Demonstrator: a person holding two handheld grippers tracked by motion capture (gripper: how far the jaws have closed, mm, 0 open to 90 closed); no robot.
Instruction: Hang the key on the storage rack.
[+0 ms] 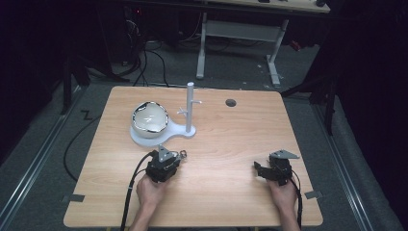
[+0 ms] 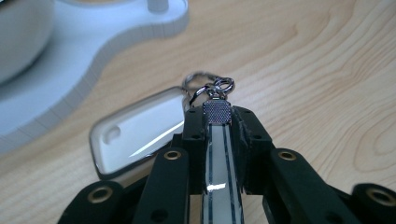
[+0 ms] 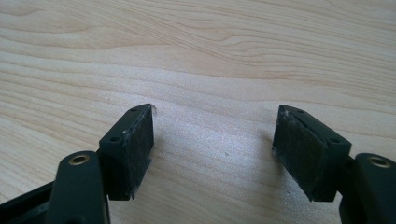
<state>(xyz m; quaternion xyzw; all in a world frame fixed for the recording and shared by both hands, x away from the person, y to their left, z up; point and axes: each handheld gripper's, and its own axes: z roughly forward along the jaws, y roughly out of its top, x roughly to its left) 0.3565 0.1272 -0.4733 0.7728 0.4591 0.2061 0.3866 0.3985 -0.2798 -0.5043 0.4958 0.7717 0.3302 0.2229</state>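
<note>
My left gripper (image 1: 177, 158) (image 2: 217, 122) is shut on a keychain (image 2: 217, 112). Its white strap with dark lines is pinched between the jaws, and the strap's metal end cap sticks out at the tips. Silver rings (image 2: 210, 86) (image 1: 183, 154) link it to a clear plastic tag (image 2: 137, 131) lying on the wood at the left of the jaws. Just beyond stands a white stand (image 1: 159, 137) (image 2: 93, 42) with an upright post (image 1: 190, 107) bearing small pegs, and a white bowl (image 1: 150, 118) rests on its base. My right gripper (image 1: 260, 169) (image 3: 215, 140) is open over bare wood.
The wooden table (image 1: 226, 144) has a small round hole (image 1: 231, 102) near its far edge. Cables trail from both grippers toward the front edge. Beyond the table, on the floor, are a desk frame (image 1: 238, 43) and more cables.
</note>
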